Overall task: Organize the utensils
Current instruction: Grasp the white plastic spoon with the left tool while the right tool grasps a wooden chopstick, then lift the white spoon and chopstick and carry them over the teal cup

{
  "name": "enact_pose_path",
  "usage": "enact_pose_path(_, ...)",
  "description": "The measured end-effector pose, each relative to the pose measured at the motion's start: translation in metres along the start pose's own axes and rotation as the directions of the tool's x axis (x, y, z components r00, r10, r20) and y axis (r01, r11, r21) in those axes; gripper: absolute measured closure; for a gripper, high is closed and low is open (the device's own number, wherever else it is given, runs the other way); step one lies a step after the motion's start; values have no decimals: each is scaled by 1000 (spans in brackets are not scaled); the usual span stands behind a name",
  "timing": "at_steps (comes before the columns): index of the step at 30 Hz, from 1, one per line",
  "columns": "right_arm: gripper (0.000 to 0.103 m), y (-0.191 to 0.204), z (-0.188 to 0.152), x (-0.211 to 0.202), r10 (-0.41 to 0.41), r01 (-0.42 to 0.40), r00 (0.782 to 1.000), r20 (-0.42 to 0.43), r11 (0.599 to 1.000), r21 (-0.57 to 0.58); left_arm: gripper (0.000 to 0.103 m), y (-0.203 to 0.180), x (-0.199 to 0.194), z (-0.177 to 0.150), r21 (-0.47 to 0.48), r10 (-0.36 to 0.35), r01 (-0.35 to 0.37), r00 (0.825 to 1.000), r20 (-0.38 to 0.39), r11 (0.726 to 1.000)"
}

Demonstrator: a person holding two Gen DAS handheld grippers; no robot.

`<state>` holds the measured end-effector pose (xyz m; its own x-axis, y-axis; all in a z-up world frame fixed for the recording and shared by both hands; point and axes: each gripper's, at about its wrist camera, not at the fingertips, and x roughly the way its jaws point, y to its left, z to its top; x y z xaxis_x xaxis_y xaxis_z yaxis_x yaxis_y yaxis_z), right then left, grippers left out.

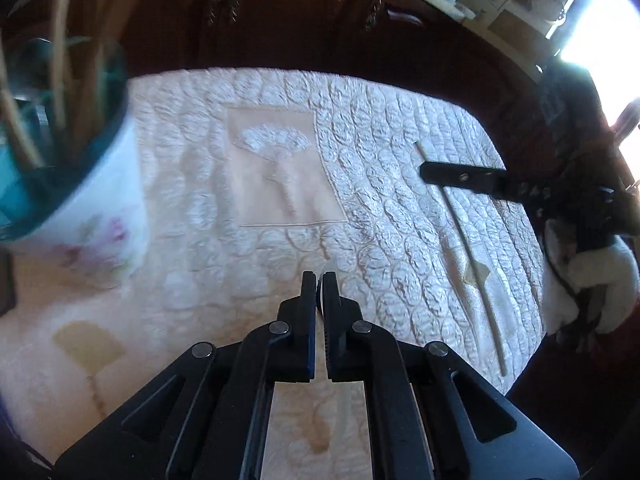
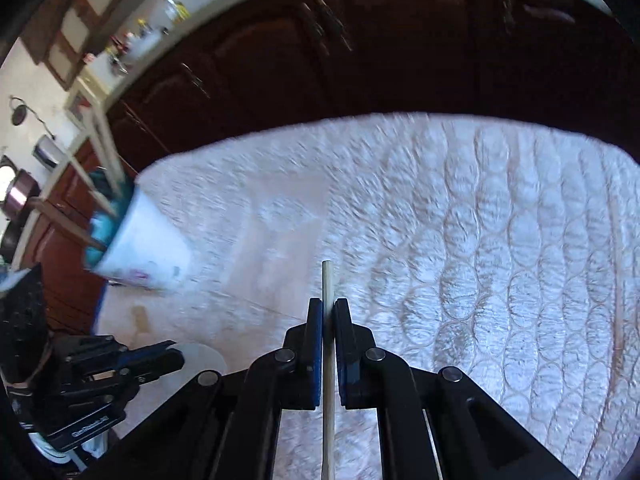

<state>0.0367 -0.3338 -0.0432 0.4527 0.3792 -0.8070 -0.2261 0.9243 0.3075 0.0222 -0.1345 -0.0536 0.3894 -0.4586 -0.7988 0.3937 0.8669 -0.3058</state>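
Holding a thin chopstick (image 2: 327, 320) tight, the right gripper (image 2: 328, 308) can carry it to the cup (image 2: 148, 248), while the left gripper (image 1: 319, 280) is pinched shut too, on what I cannot tell.

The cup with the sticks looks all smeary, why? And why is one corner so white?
Left wrist view: the cup is close and motion-blurred, its rim and sticks smeared; window glare washes out the top right corner. Right wrist view: the cup and quilted cloth are streaked with blur, while the stick looks sharp. Both views bulge, fisheye-style.
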Motion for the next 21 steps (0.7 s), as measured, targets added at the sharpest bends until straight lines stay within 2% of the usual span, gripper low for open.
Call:
enact_pose_path(6, 98, 23, -9, -47, 42, -40, 995, 87, 999, -23, 101, 5, -37, -6, -11, 22, -21, 997, 71, 1000)
enact_pose_path(9, 98, 29, -8, -65, 95, -95, 987, 127, 995, -6, 101, 6, -52, -8, -7, 38, -38, 994, 102, 999)
enact_pose_path(21, 98, 80, -21, -77, 124, -113, 986, 114, 989, -100, 101, 17, -90, -20, -18, 87, -85, 982, 168, 996)
